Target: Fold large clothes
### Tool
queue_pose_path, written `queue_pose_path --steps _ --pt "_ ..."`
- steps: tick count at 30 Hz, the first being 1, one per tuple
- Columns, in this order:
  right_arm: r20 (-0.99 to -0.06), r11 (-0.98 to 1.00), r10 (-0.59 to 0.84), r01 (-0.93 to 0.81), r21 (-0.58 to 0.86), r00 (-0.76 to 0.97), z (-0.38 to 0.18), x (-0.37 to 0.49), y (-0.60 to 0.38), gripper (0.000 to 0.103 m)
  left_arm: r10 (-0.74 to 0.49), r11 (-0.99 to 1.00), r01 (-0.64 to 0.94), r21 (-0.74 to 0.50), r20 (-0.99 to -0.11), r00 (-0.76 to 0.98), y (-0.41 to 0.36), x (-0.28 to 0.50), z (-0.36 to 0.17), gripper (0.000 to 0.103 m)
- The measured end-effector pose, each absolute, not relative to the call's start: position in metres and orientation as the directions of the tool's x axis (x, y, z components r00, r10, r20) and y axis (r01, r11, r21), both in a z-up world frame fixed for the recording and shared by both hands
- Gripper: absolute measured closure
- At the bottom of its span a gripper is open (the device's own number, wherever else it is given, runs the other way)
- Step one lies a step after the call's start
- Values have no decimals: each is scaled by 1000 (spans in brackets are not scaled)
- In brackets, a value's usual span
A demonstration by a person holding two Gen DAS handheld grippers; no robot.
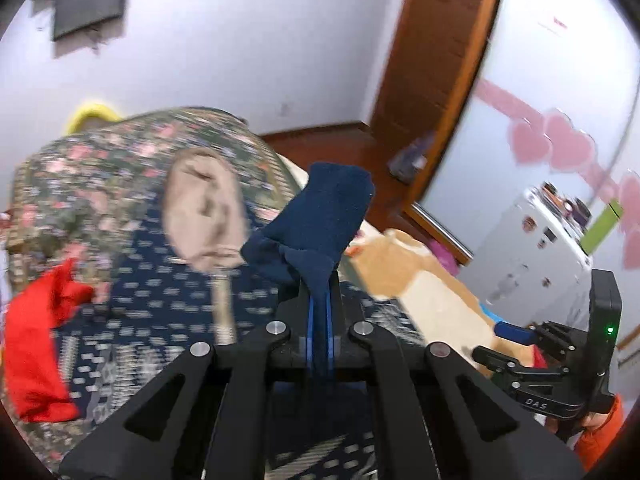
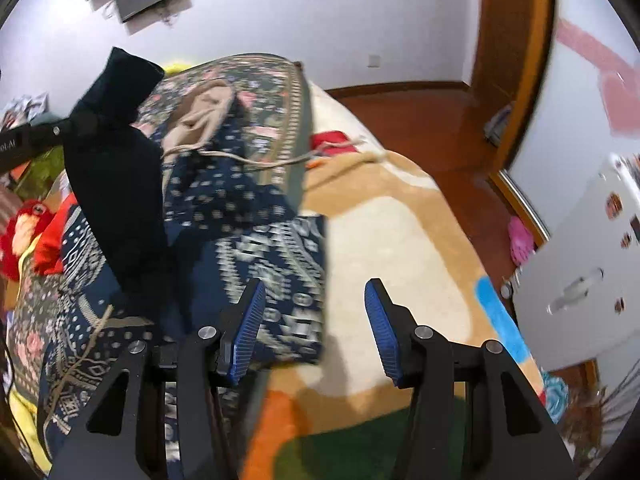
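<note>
A large navy patterned hooded garment (image 2: 256, 208) with a tan-lined hood (image 2: 204, 116) and drawcords lies spread on the bed. My left gripper (image 1: 319, 280) is shut on its plain navy sleeve (image 1: 320, 216) and holds the cuff up above the garment; in the right wrist view the lifted sleeve (image 2: 120, 184) hangs from the left gripper (image 2: 74, 128) at the left. My right gripper (image 2: 316, 320) is open and empty, low over the garment's right edge and the blanket. It also shows in the left wrist view (image 1: 496, 344) at the right. The garment (image 1: 152, 304) is blurred in the left wrist view.
A tan, cream and orange blanket (image 2: 400, 240) covers the bed. Red cloth (image 1: 36, 344) lies at the left. A white fridge (image 2: 592, 264) stands at the right, beside a wooden door frame (image 2: 516, 64) and a dark wood floor (image 2: 420, 120).
</note>
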State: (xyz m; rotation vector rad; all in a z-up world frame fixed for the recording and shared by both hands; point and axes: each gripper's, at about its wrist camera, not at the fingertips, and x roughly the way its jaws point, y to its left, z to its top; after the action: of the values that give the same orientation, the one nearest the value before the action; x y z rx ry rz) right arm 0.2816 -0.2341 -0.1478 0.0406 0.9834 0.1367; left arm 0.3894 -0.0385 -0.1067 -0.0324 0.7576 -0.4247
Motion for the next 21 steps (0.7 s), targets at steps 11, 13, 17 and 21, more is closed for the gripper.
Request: queue_pose_path --steps 11,13,17,21 --pt "-848 967 212 -232 110 485 -157 295 -163 55 -266 964 202 -174 -687 676 78 366 -138 100" --pt "-862 962 234 -234 139 450 -165 302 -158 55 -251 968 174 -180 -716 651 95 366 -157 100" --pt "-892 960 252 -214 181 375 -185 315 -151 55 -210 978 129 -166 -769 603 117 362 -196 100" --pt "-925 957 263 -193 215 275 -207 323 -151 55 -188 982 85 -170 -809 557 134 359 -229 99"
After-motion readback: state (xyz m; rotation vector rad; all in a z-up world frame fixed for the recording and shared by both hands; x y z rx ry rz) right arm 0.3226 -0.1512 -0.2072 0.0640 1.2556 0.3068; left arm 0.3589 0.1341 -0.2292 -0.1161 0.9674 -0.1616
